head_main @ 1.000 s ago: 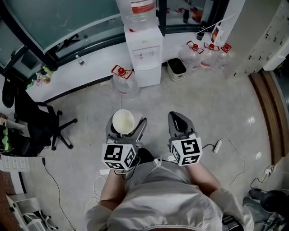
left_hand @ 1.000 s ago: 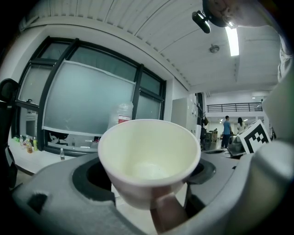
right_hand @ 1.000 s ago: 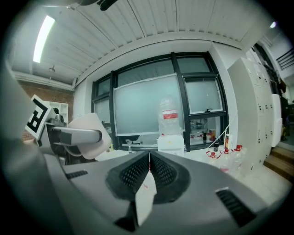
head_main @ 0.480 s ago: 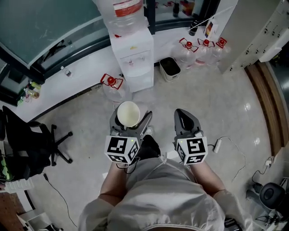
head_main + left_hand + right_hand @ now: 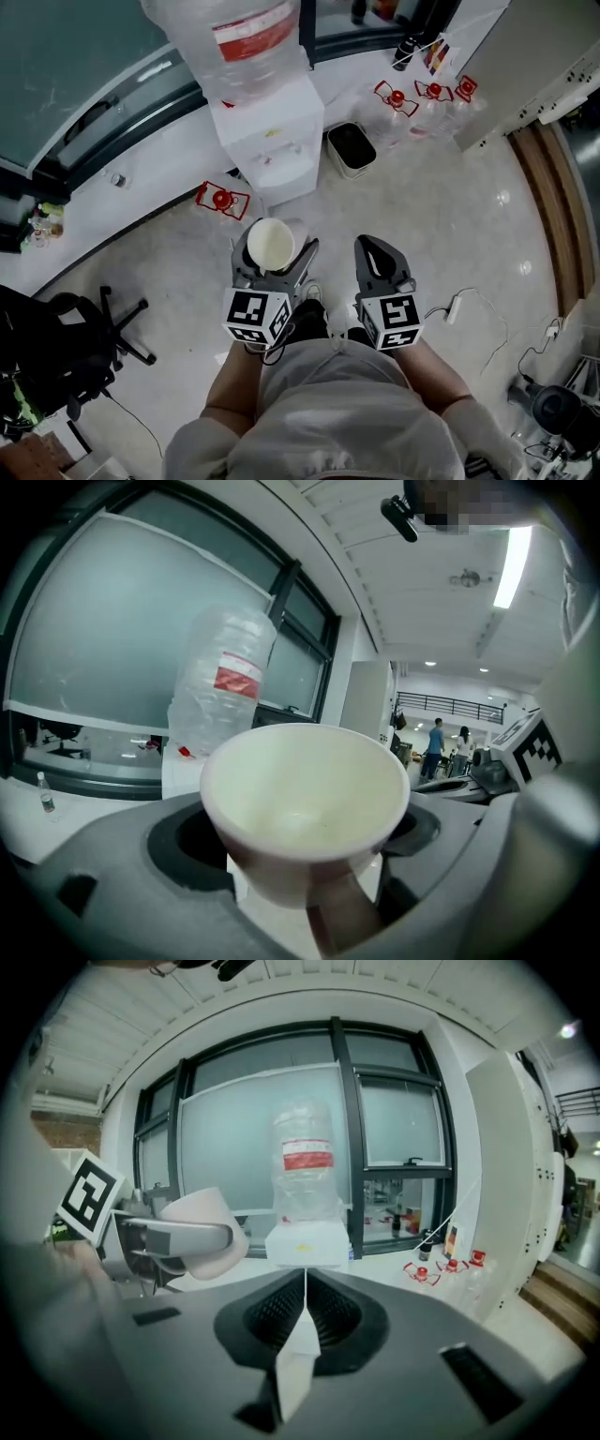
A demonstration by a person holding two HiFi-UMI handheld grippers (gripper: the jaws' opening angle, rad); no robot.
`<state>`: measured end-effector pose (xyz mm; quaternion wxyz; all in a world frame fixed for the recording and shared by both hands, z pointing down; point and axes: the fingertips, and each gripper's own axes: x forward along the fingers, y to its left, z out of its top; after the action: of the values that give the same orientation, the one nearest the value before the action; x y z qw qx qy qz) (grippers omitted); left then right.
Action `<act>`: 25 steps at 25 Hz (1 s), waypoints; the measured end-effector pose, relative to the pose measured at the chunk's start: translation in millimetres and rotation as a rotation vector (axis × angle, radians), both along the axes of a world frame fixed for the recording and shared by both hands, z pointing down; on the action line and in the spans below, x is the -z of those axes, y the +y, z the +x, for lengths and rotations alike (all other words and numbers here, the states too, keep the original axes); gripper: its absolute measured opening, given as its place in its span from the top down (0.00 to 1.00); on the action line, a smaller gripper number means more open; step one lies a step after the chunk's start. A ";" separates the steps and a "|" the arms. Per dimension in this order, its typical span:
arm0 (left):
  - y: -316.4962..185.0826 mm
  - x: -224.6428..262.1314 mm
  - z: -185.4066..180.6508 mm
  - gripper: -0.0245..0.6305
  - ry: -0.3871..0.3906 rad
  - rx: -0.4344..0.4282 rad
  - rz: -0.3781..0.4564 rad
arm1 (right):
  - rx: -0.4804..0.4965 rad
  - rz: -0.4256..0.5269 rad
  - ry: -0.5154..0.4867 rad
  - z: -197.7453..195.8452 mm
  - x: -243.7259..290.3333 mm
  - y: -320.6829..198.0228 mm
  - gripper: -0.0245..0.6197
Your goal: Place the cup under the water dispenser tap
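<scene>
The small white round cup [image 5: 270, 243] sits upright, clamped low on its wall by the left hand-held gripper [image 5: 274, 262], well short of the white water dispenser [image 5: 272, 141] ahead. To carry it well, keep the rim level and aim for the recess below the taps. Both forearms are tucked near the torso; the right hand-held gripper [image 5: 378, 255] points forward, jaws pressed together on nothing

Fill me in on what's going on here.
A person holds a gripper in each hand. The left gripper is clamped on an upright, empty white cup. The right gripper is shut with nothing in it. The water dispenser stands ahead by the window; the cup is not yet under its tap.
</scene>
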<state>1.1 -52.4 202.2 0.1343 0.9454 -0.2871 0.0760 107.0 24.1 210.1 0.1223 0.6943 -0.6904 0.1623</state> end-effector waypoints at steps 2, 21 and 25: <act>-19.8 -19.0 -1.1 0.26 0.020 0.022 0.001 | 0.004 -0.043 -0.027 0.3 -21.5 -18.2 0.92; -117.9 -309.2 -6.9 0.26 -0.127 0.348 -0.091 | 0.301 -0.119 0.046 13.9 -241.4 -145.5 0.92; -131.6 -362.4 0.4 0.26 -0.153 0.358 -0.080 | 0.341 -0.090 0.031 10.4 -286.0 -163.3 0.92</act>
<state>1.6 -183.9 564.6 0.1609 0.8646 -0.4566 0.1341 117.4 -139.3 496.1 0.1894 0.5632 -0.7884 0.1592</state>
